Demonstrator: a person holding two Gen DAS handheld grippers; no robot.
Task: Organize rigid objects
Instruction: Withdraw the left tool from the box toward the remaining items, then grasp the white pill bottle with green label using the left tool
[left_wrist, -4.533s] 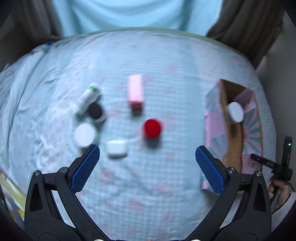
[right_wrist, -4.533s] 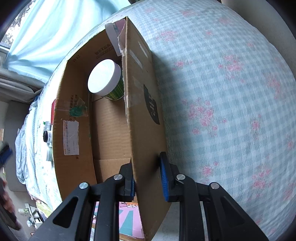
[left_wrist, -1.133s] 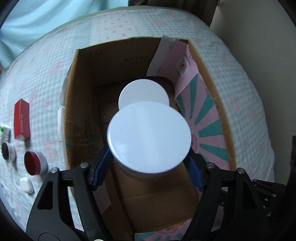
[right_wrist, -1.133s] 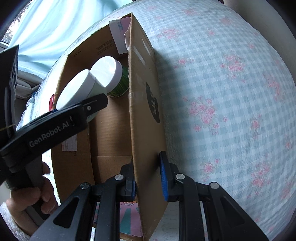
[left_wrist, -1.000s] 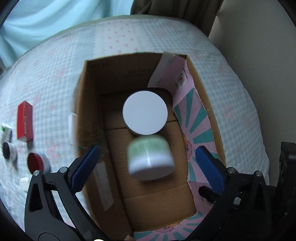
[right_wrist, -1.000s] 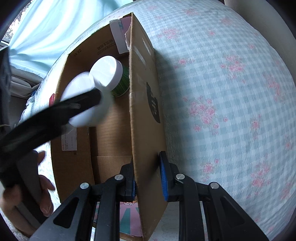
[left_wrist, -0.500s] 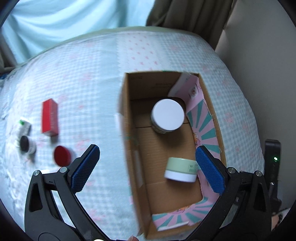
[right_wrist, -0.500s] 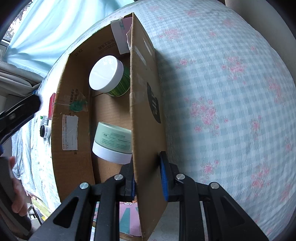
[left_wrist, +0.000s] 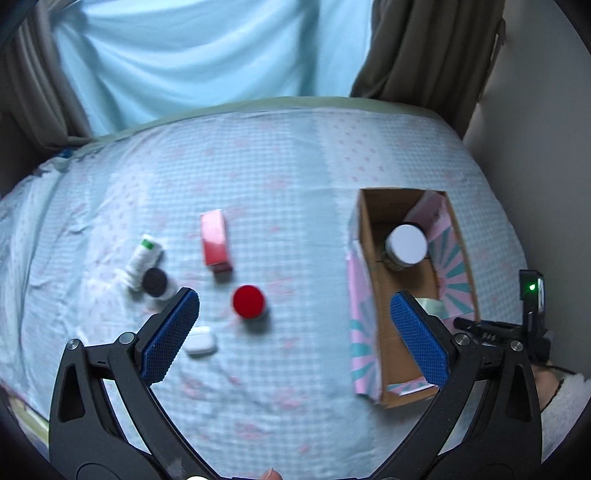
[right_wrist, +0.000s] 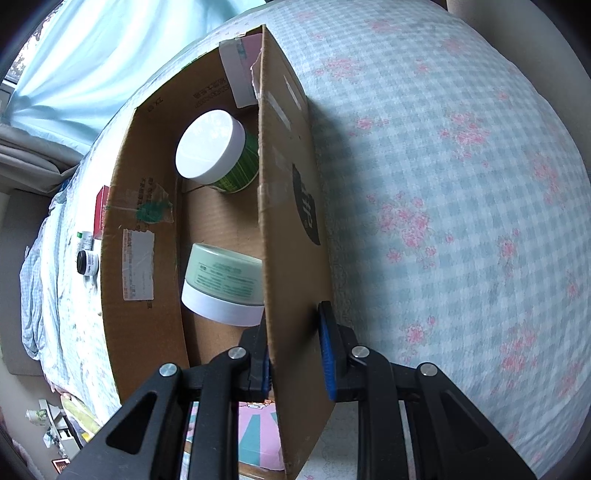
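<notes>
Now my left gripper (left_wrist: 295, 325), fingers wide and empty, has left the pale-green jar (right_wrist: 221, 280) in the cardboard box (right_wrist: 288, 221); right gripper (right_wrist: 295, 354) clamps its wall, red tin (left_wrist: 248, 301) ahead between the left fingers.

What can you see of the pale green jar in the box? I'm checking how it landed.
The pale green jar is squat and round, plastic-looking, with a printed label and a white lid. It lies tipped on its side on the floor of the cardboard box, lid toward the camera, against the wall that the right gripper clamps. It sits apart from the upright white-lidded jar. In the left wrist view only a sliver shows.
</notes>
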